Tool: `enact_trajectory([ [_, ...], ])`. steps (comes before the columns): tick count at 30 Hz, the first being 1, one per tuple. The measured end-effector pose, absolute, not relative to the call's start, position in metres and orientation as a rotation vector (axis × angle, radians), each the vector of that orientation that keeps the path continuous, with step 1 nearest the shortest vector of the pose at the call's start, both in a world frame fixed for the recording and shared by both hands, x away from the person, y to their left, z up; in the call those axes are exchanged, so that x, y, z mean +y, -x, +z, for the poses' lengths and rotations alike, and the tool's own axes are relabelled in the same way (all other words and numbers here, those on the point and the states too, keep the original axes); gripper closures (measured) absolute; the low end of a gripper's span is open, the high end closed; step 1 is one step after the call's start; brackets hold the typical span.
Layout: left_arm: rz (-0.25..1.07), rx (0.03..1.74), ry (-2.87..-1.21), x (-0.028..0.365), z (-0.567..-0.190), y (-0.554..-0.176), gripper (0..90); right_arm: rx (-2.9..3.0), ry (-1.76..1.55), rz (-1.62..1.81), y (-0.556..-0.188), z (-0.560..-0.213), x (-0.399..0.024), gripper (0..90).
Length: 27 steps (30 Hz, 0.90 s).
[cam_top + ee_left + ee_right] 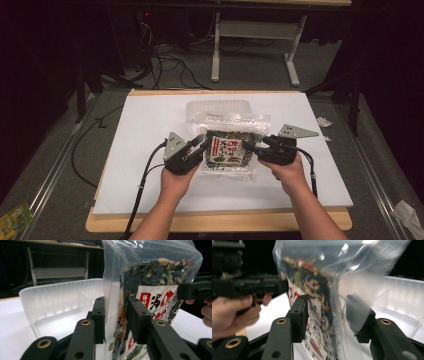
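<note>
A clear bag of dried seaweed mix (pixel 230 150) with a red and white label hangs between my two grippers over the white sheet. My left gripper (pixel 202 142) has the bag's left edge. In the left gripper view its pads (pixel 115 302) press both sides of the bag (pixel 155 277). My right gripper (pixel 250 146) is at the bag's right edge. In the right gripper view its jaws (pixel 327 298) stand apart around the bag (pixel 312 277), with the right pad seen hazily through loose plastic. A clear plastic container (pixel 218 106) sits just behind the bag.
A white sheet (pixel 150 125) covers the wooden table. The container (pixel 50 302) has an inner divider and looks empty. A crumpled scrap (pixel 324 121) lies at the sheet's right edge. On the floor there are cables, a white table frame (pixel 216 50) beyond, and a yellow-green packet (pixel 15 217).
</note>
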<state>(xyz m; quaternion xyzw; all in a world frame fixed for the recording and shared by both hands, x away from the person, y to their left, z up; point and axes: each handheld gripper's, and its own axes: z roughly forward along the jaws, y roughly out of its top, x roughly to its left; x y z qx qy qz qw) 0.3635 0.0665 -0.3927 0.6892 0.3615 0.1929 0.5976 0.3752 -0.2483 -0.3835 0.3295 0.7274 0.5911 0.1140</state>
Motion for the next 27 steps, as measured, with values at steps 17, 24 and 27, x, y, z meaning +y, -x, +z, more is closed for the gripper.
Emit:
enact_trajectory([
  [17, 0.467, 0.904, -1.659, 0.097, -0.405, -0.362, 40.2, 2.2, -0.715, 1.729, -0.36, -0.375, -0.238, 76.5],
  [24, 0.521, 0.933, -1.716, 0.125, -0.413, -0.352, 38.7, 2.155, -0.748, 1.738, -0.353, -0.373, -0.241, 76.9],
  [27, 0.535, 0.951, -1.752, 0.136, -0.419, -0.347, 36.5, 2.134, -0.777, 1.741, -0.35, -0.371, -0.243, 77.0],
])
